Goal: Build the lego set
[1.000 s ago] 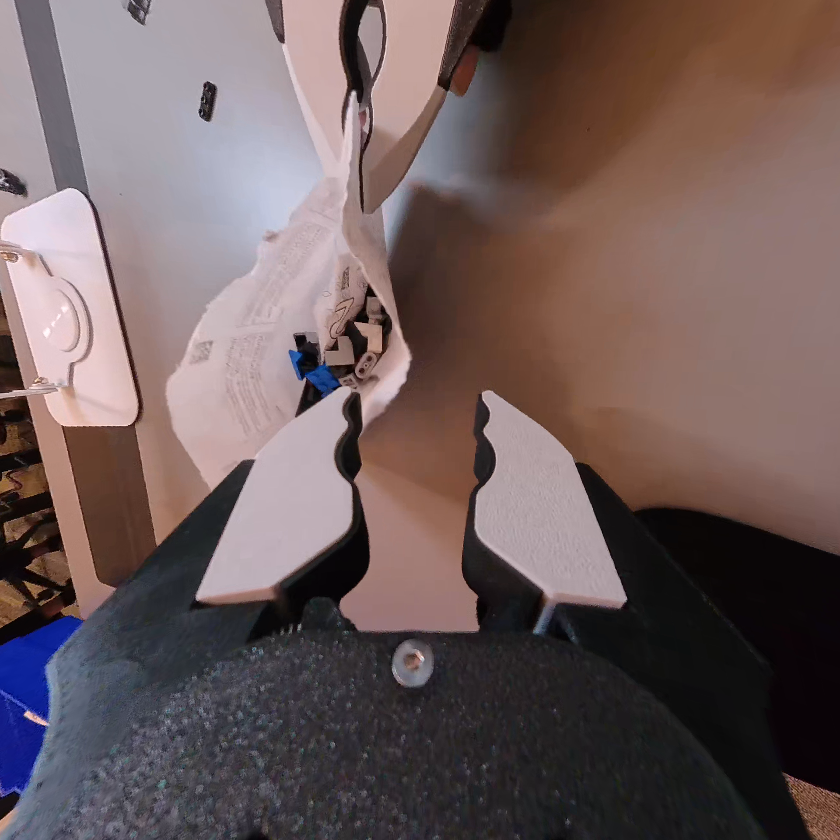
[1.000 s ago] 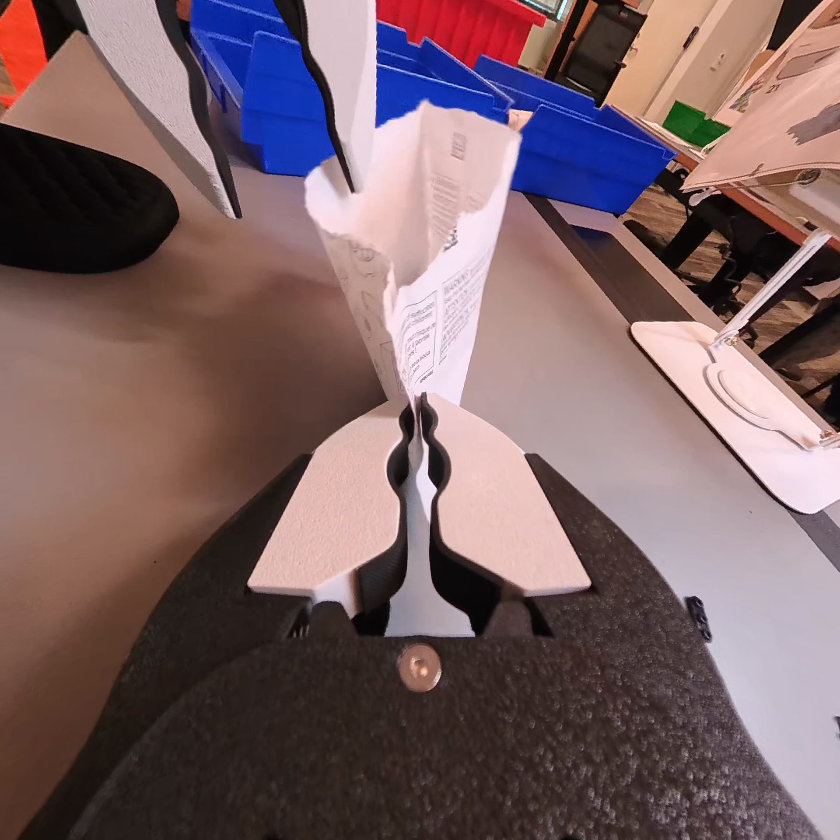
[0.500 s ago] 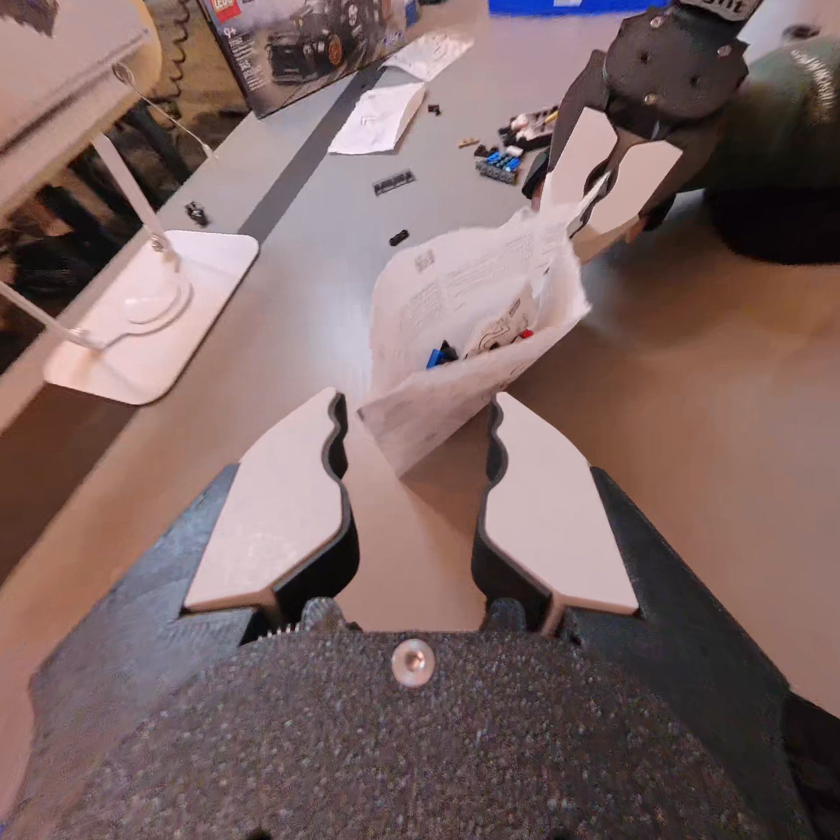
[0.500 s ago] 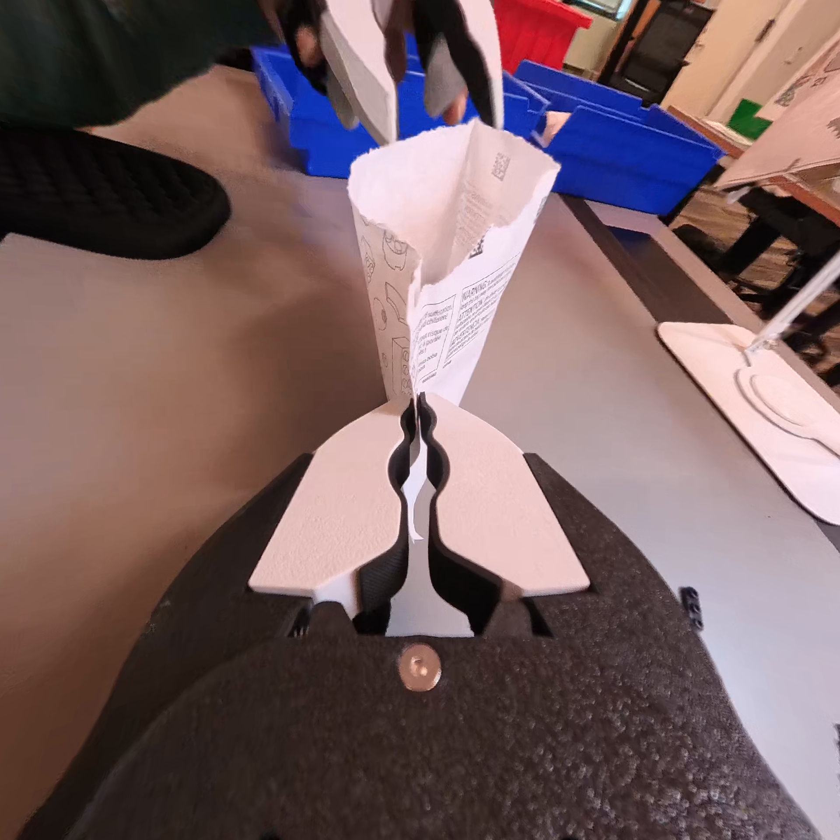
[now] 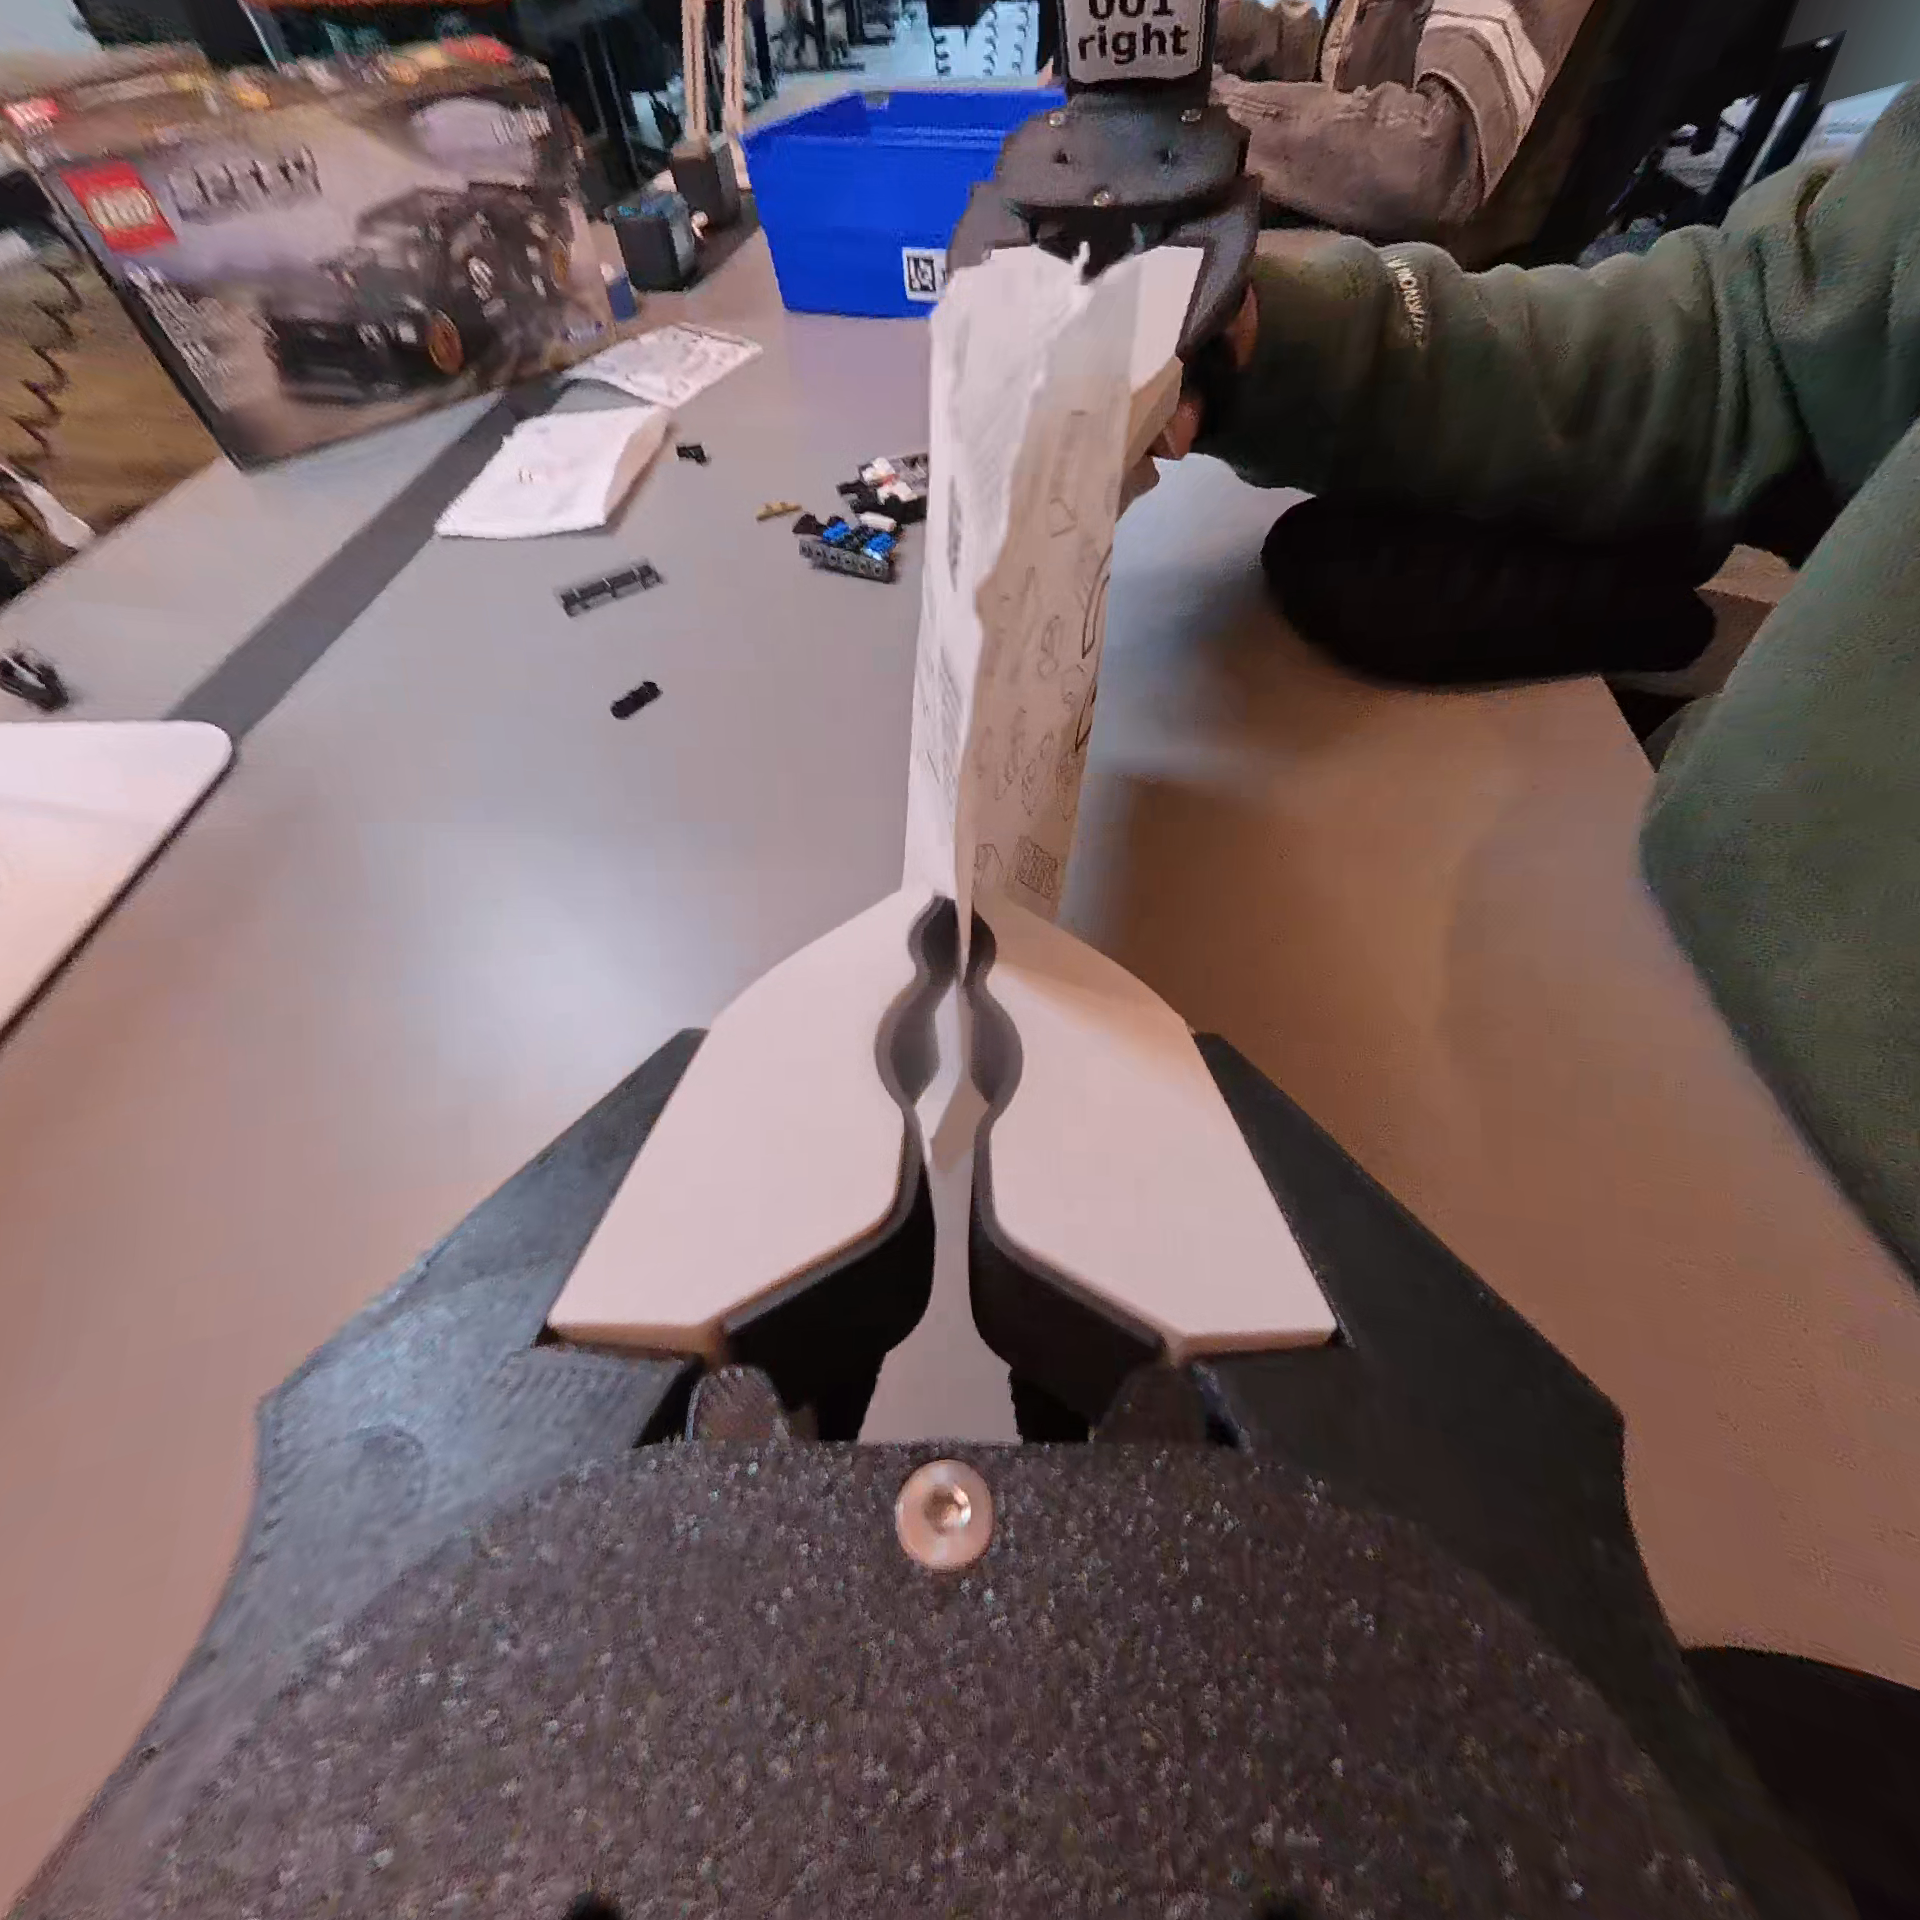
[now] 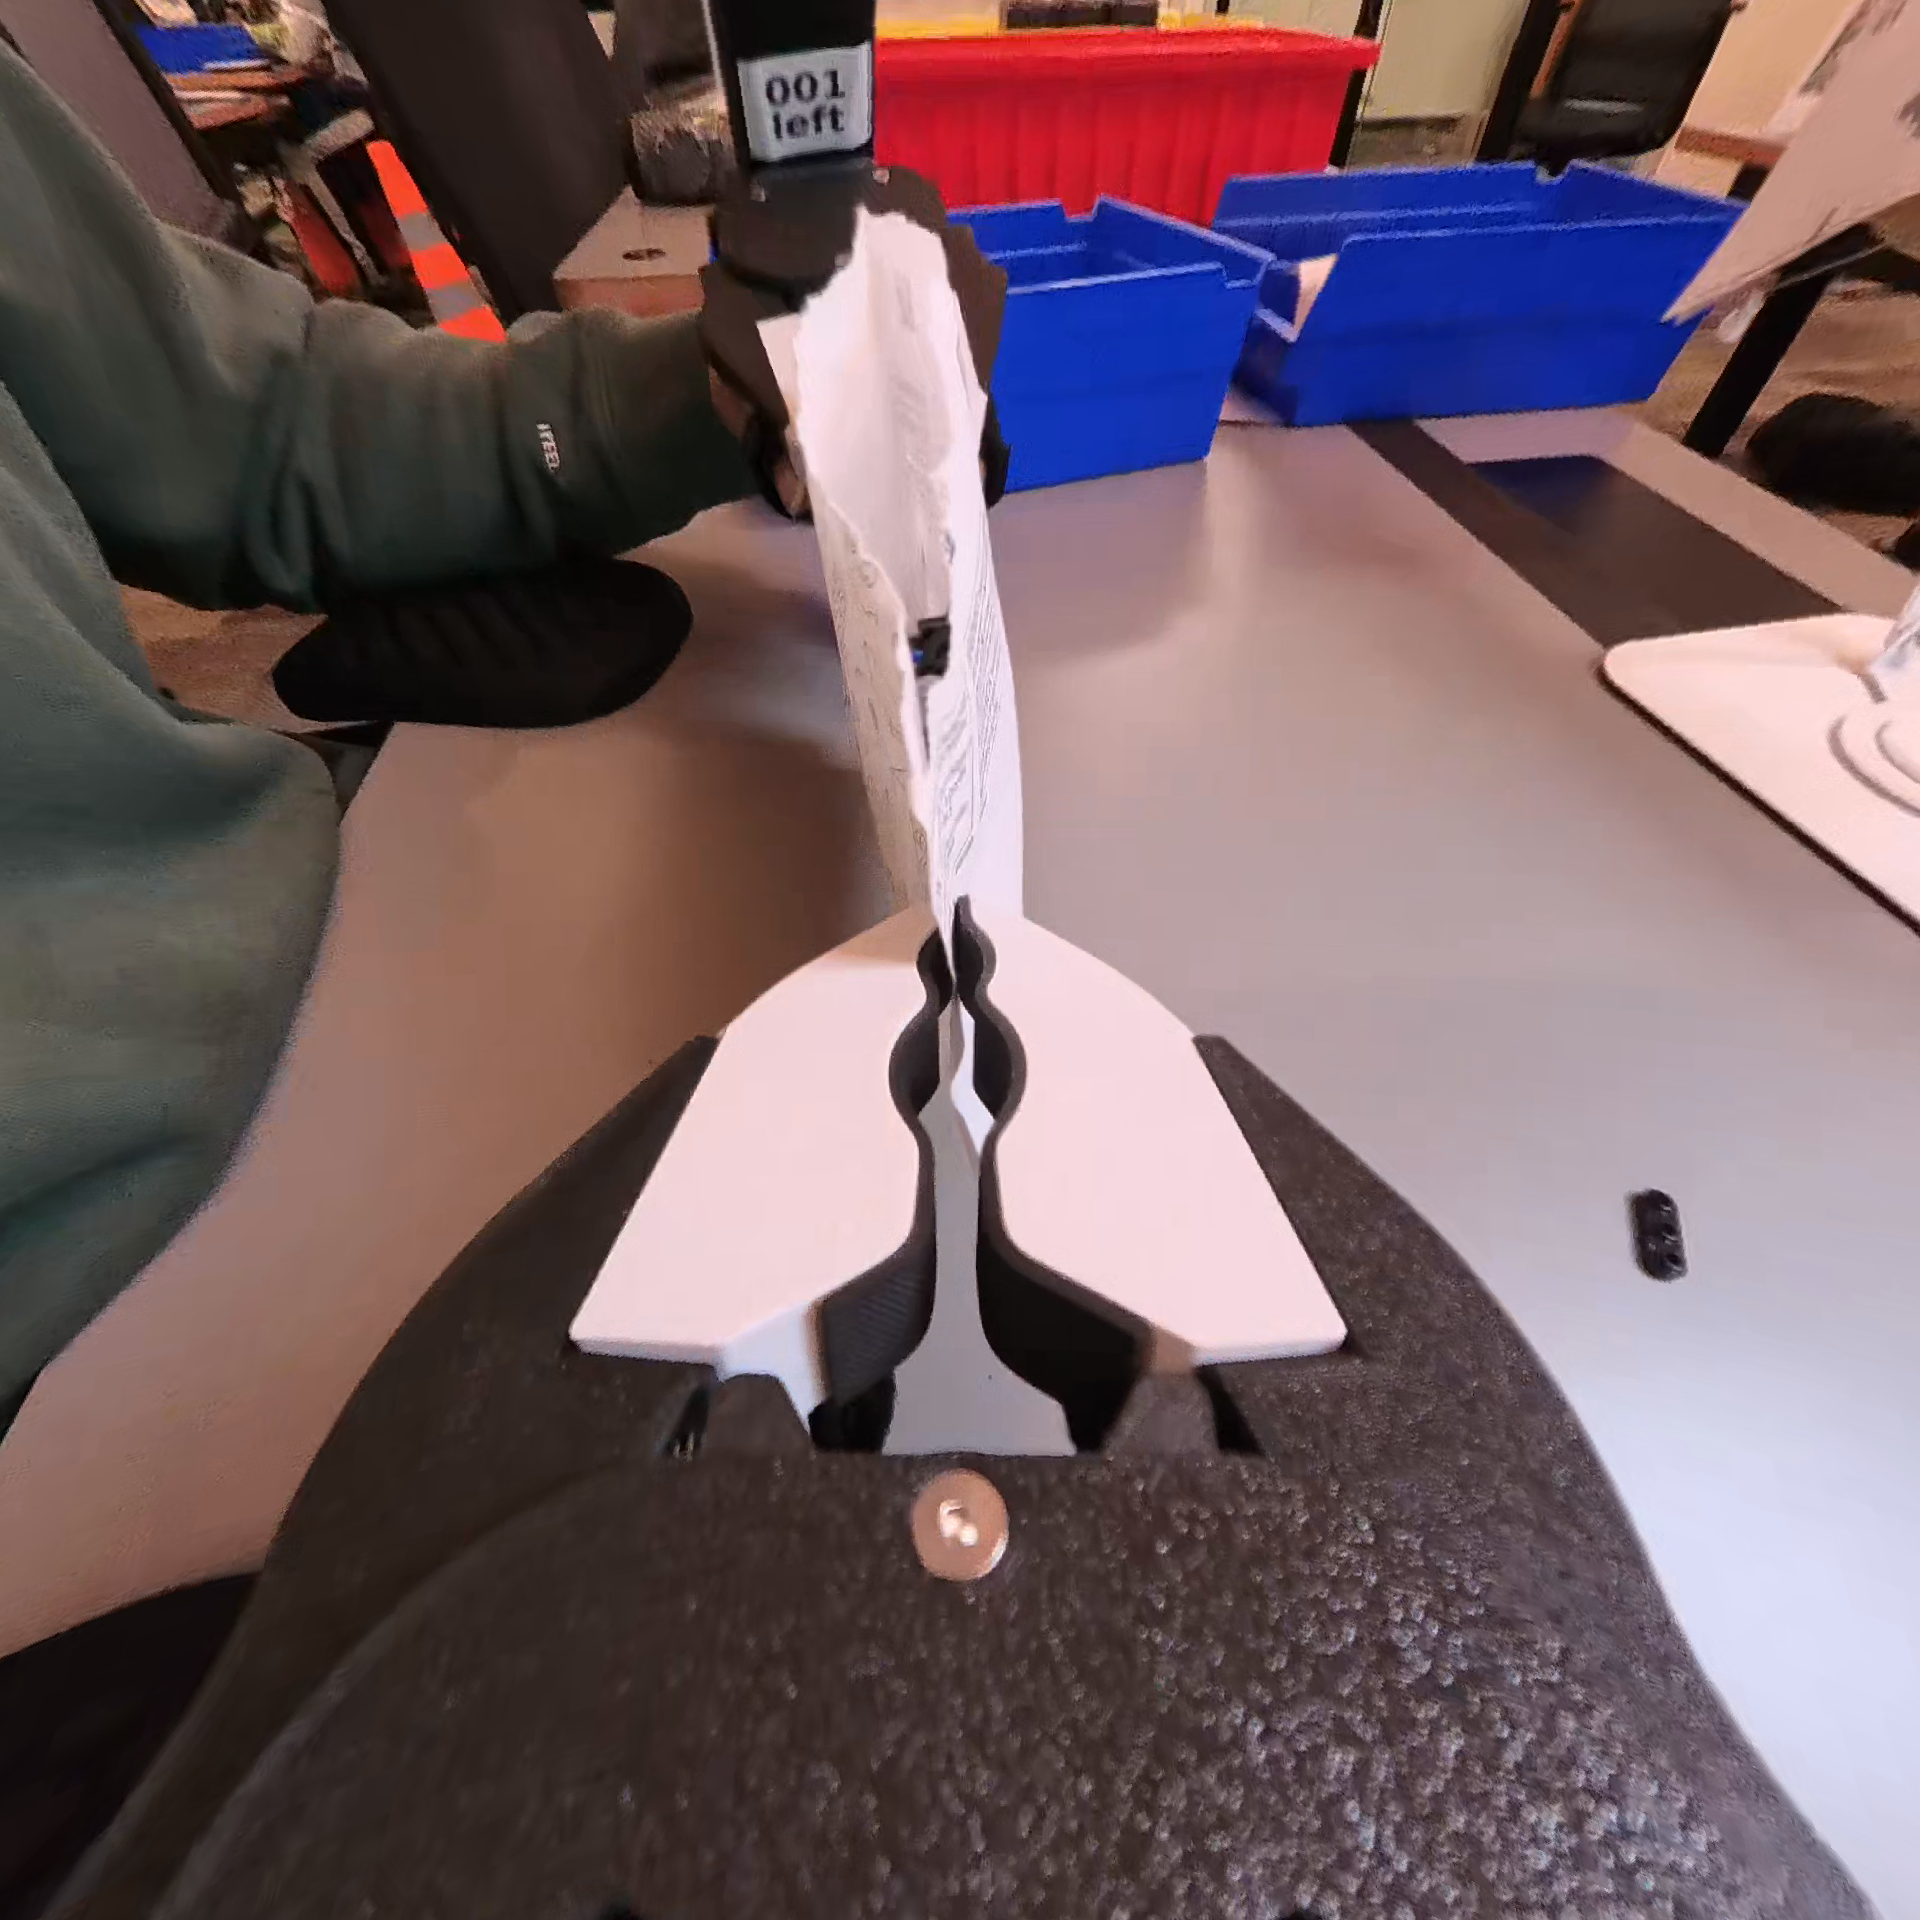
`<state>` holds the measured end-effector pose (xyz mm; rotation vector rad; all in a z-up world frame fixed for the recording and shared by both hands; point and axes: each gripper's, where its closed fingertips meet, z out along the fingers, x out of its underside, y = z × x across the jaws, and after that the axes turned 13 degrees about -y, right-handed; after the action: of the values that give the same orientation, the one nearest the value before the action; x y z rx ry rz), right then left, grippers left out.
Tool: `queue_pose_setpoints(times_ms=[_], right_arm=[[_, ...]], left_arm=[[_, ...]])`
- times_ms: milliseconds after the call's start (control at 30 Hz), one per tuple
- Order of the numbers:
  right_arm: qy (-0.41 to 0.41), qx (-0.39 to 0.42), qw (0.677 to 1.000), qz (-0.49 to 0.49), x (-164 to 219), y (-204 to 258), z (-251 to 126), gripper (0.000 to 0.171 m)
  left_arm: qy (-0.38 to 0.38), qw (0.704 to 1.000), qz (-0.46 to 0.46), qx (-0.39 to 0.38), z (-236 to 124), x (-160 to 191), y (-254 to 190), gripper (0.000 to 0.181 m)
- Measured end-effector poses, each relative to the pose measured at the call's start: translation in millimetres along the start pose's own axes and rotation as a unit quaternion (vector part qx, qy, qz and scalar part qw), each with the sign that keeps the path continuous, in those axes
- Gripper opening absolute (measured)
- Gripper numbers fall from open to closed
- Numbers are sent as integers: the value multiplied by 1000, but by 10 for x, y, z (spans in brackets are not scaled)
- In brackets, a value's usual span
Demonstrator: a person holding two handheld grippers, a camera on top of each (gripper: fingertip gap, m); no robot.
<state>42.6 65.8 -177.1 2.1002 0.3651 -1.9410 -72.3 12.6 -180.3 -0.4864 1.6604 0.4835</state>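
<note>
My 2 grippers, left gripper (image 5: 954, 940) and right gripper (image 6: 954, 930), pinch a torn paper bag (image 5: 1013, 582); pulling could rip it and spill the small pieces (image 6: 932, 646).

The right gripper (image 6: 954, 971) is clamped on one end of a white printed paper bag (image 6: 914, 582), which stretches taut above the grey table (image 6: 1299, 790) to the left gripper (image 6: 831, 343), held by a green-sleeved arm (image 6: 416, 447). Small dark and blue pieces (image 6: 932, 646) show through the bag's torn edge. Blue bins (image 6: 1122, 332) and a red bin (image 6: 1122, 104) stand behind; a small black piece (image 6: 1659, 1233) lies at right.
</note>
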Motion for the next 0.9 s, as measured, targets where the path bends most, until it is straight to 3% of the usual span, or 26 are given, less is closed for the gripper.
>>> queue_pose_setpoints(times_ms=[67,133,167,233,300,433,500,533,567,600,633,700,767,900], right_arm=[[26,2,1000,17,127,-7,31,4],[75,14,996,34,369,-68,61,25],[78,7,996,41,410,-52,87,26],[75,3,997,34,417,-32,137,25],[74,3,997,14,393,-30,145,0],[1,-13,999,33,46,9,89,0],[16,-12,999,26,52,29,103,2],[33,-12,999,32,115,33,112,12],[42,-11,998,42,171,26,126,25],[43,-15,998,50,210,32,139,33],[44,-14,997,54,242,26,152,36],[50,-13,997,50,278,22,179,33],[51,-24,998,30,249,61,184,0],[1,-10,1000,10,-14,22,120,0]], left_arm=[[22,1000,15,-14,-7,130,19,1],[69,998,-4,-14,24,431,14,29],[75,997,-21,-3,43,506,-25,35],[63,998,-21,-3,66,510,-37,24],[65,998,-13,6,44,494,-56,0],[-6,999,-41,27,-50,176,-89,1],[-8,999,-29,31,-68,134,-103,0],[4,1000,-21,20,-61,187,-79,9],[12,999,-32,12,-39,240,-59,39],[20,998,-53,18,-14,289,-80,54],[20,998,-61,24,16,307,-106,54],[25,999,-43,22,79,326,-131,38],[43,998,-20,31,106,351,-171,0],[-12,1000,-19,17,39,96,-94,1]])
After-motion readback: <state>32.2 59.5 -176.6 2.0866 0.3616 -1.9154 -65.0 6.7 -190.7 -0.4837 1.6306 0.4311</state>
